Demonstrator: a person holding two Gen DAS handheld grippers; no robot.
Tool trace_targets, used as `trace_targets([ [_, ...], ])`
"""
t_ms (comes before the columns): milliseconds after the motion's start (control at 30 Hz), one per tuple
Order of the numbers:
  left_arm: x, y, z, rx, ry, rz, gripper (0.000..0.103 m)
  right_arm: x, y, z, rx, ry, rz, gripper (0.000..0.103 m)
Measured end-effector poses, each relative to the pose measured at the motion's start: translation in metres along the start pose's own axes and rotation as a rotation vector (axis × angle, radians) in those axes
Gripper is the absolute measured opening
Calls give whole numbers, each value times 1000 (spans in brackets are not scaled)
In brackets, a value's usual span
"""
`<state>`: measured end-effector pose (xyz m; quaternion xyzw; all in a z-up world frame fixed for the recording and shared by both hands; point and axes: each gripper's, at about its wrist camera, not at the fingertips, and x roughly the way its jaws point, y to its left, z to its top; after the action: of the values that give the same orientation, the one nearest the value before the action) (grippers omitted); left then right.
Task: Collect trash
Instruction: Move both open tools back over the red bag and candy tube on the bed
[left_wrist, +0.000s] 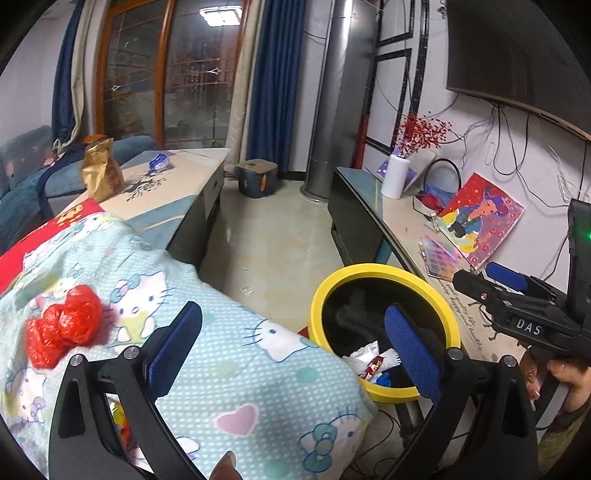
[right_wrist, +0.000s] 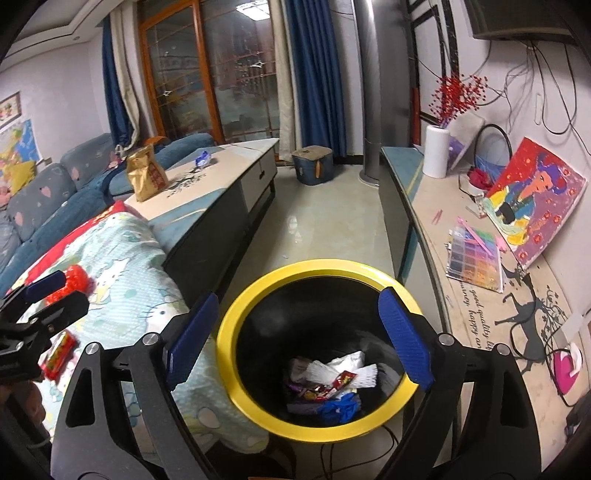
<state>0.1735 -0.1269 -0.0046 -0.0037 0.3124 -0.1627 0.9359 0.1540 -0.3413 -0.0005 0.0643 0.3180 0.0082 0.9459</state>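
Both my jaws stand apart and empty above the yellow-rimmed bin; next I'd reach for the red plastic wad.

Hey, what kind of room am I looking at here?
Most likely a home living room: a blue sofa, a long coffee table before it, and a wall-mounted TV above a low console.

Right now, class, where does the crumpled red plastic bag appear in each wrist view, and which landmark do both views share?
Left wrist view: the crumpled red plastic bag lies at lower left on the cartoon-cat blanket, left of the left gripper.
Right wrist view: the bag sits at the left edge, partly behind the left gripper.
Shared landmark: the yellow-rimmed bin.
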Motion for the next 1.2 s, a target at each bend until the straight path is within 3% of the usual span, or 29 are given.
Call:
trace_targets([
  [233,-14,25,-5,-40,-19,46,96,-3,21,-4,-23,6,36,85],
  [1200,-59,134,-26,-233,-63,216,96,-8,132,-23,-149,46,208,89],
])
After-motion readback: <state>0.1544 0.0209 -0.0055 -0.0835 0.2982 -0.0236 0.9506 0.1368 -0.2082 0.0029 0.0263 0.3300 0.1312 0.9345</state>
